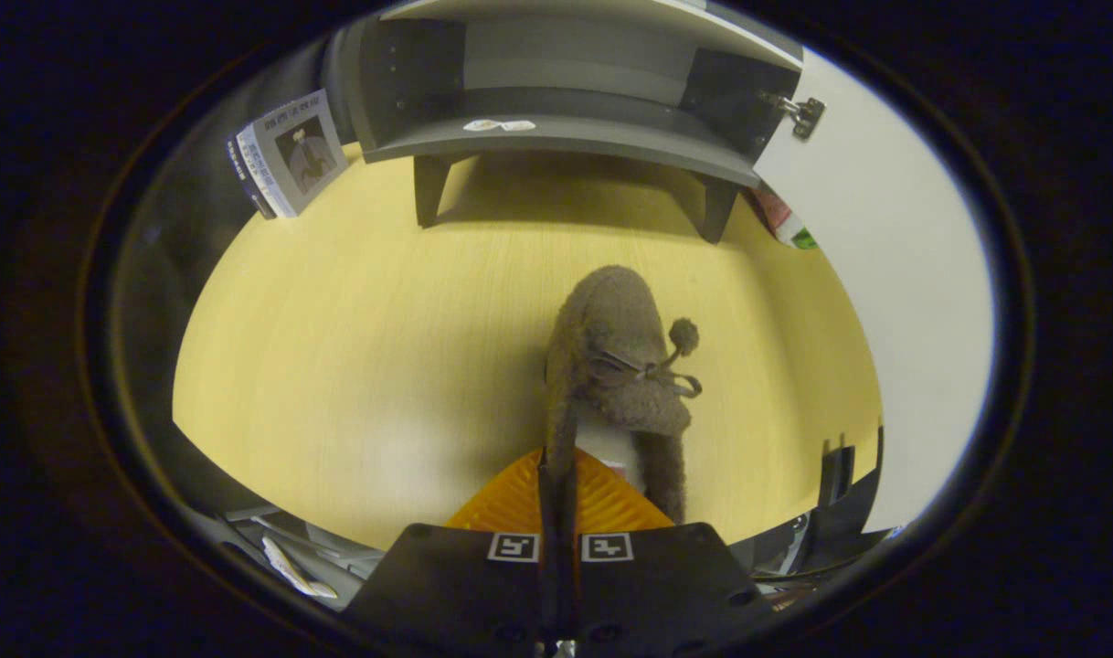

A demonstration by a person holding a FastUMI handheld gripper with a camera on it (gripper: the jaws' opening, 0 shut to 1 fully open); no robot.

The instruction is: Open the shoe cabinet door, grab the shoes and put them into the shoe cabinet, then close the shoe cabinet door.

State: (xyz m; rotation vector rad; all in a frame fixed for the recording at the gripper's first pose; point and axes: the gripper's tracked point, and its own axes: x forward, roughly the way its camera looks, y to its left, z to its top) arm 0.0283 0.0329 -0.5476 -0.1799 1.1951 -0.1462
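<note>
A brown fuzzy shoe [616,366] with a pompom lace hangs above the yellow wooden floor [355,347], its toe pointing away toward the cabinet. My gripper [556,475] is shut on the shoe's left collar edge, which is pinched between the two fingers. Beyond the shoe stands the grey shoe cabinet [566,128] on short legs. Its white door [885,292] is swung open to the right, with a metal hinge [799,111] showing at the top. The cabinet's lower shelf is bare except for a small white sticker [500,125].
A book [287,155] leans against the wall left of the cabinet. A red and green object [785,224] peeks out behind the open door. Loose items and cables lie near me, on either side of the gripper.
</note>
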